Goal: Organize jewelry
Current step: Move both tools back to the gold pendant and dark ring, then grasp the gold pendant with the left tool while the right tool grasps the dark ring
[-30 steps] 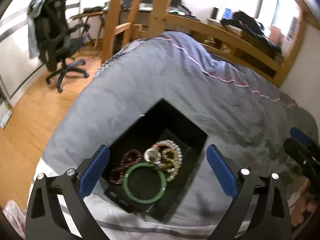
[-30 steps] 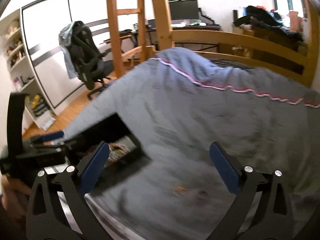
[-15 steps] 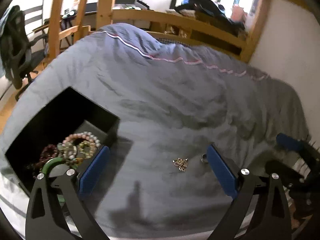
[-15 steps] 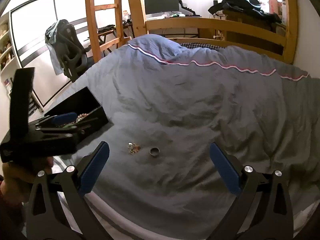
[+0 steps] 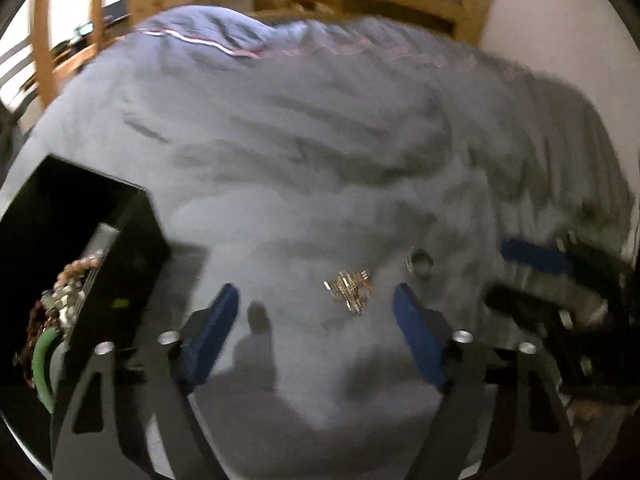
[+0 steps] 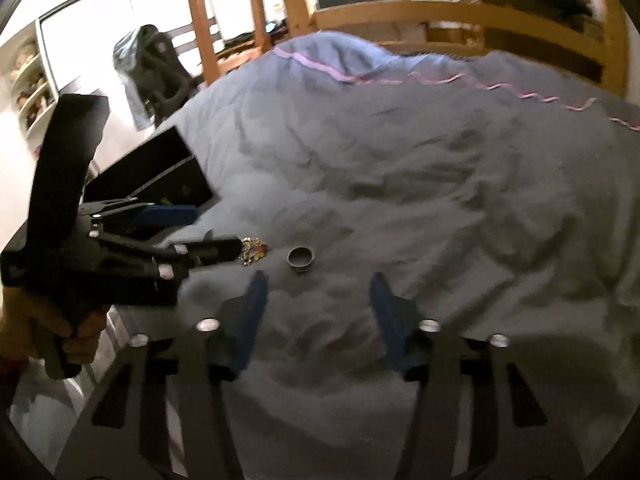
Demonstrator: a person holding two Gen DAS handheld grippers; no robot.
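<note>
A small gold trinket (image 5: 349, 289) and a silver ring (image 5: 419, 265) lie on the grey duvet (image 5: 300, 160). My left gripper (image 5: 316, 300) is open, low over the duvet, with the trinket between its blue fingers. A black jewelry box (image 5: 120, 248) at the left holds beaded bracelets (image 5: 76, 272) and a green bangle (image 5: 42, 360). In the right wrist view my right gripper (image 6: 316, 284) is open, just short of the ring (image 6: 301, 258); the trinket (image 6: 253, 249) lies beside the left gripper's fingertip (image 6: 216, 250), and the box (image 6: 160, 176) is behind.
A wooden bed frame (image 6: 440, 20) and ladder (image 6: 240, 20) stand behind the bed. An office chair (image 6: 156, 68) and shelves (image 6: 28, 80) are at the left on the floor. The duvet's near edge runs close below both grippers.
Both grippers have swung from the box toward the trinket and ring and dropped closer to the duvet. Both jaws have narrowed but stay open.
</note>
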